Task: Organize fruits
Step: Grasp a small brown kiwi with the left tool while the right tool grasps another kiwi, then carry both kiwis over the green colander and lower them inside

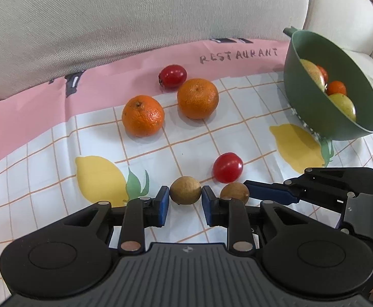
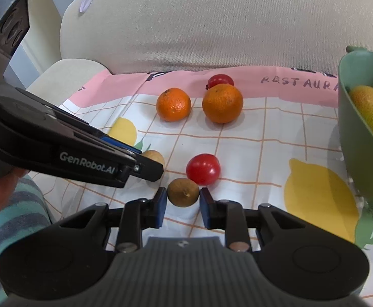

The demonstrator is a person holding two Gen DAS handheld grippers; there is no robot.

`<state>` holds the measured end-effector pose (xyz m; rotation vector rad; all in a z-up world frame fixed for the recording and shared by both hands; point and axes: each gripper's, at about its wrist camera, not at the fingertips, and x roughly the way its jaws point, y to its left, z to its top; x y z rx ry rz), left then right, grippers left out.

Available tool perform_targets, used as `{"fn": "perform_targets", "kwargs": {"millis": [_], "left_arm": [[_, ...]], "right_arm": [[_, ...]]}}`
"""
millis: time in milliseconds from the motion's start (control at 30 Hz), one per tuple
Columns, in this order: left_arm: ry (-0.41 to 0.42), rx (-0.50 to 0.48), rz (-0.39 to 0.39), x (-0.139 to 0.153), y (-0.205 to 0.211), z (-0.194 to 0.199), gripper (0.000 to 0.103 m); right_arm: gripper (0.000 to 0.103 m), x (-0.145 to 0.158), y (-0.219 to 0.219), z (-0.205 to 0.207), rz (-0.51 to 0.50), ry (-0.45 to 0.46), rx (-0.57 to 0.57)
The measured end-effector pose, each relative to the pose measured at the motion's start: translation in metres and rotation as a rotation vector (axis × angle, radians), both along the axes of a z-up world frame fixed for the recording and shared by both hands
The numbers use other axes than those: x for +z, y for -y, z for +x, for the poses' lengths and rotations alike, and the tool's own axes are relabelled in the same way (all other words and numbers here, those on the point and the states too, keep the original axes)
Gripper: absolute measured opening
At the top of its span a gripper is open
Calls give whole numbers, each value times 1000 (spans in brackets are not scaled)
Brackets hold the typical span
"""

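Note:
Two small round brown fruits lie close together on the checked cloth (image 1: 58, 158). My left gripper (image 1: 185, 197) is shut on the left brown fruit (image 1: 185, 188), blue pads pressing both its sides. My right gripper (image 2: 183, 200) is shut on the right brown fruit (image 2: 183, 194) in the same way. In the left wrist view the right gripper (image 1: 250, 192) reaches in from the right onto that right brown fruit (image 1: 233, 191). A red tomato (image 1: 228, 167) sits just behind both fruits. Farther back are two oranges (image 1: 143, 116) (image 1: 198, 98) and a second red fruit (image 1: 173, 76).
A green bowl (image 1: 314, 117) stands tilted at the right on a clear strainer, with yellow-green, orange and red fruit inside. A beige cushion (image 1: 135, 20) rises behind the cloth. The left gripper's body (image 2: 58, 151) crosses the right wrist view at the left, above a striped sleeve (image 2: 12, 209).

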<state>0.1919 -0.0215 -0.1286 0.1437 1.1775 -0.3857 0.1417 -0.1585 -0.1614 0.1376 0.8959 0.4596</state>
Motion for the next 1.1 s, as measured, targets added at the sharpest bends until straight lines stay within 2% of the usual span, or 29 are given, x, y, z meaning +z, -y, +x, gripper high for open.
{"fn": "perform_targets", "kwargs": {"millis": [300, 667, 900, 1100], "left_arm": [[80, -4, -12, 40, 5, -24, 30], [206, -49, -33, 92, 32, -61, 30], [260, -97, -55, 112, 56, -77, 30], [275, -145, -76, 123, 82, -82, 30]], "right_arm": [[24, 25, 9, -20, -14, 56, 0], [24, 72, 37, -59, -44, 178, -55], [24, 92, 66, -80, -65, 228, -126], [24, 102, 99, -91, -72, 254, -212]]}}
